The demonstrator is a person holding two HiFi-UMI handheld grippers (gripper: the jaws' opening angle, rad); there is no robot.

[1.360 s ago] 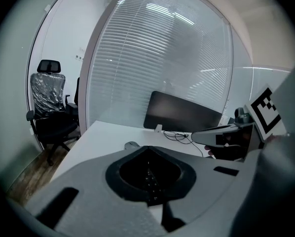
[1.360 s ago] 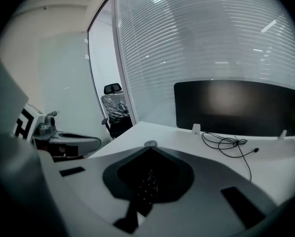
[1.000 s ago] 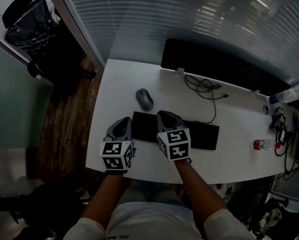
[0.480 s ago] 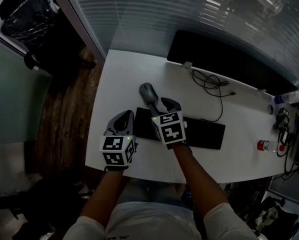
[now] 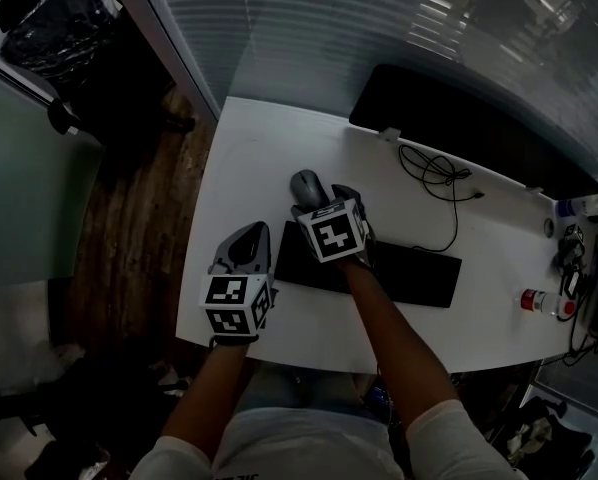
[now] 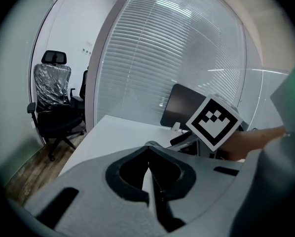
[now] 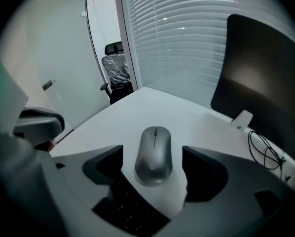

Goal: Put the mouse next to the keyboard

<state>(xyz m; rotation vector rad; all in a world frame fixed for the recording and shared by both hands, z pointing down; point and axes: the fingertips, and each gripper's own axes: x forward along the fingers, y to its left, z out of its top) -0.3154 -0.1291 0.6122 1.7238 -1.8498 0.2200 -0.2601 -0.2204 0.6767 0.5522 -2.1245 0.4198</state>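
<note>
Behind the keyboard (image 5: 409, 273), my right gripper (image 7: 151, 158) straddles the mouse (image 7: 154, 152), jaws opening for a grab. Left gripper (image 6: 147, 154) pressed together, empty, idle.

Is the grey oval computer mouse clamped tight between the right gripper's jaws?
No, the grey oval computer mouse lies between the right gripper's opening jaws with gaps on both sides.

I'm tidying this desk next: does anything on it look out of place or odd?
Nothing spilled or damaged. The mouse lies beyond the far left corner of the keyboard, not alongside it, between the opening jaws of the right gripper, untouched. A loose cable lies tangled on the table near the monitor.
</note>
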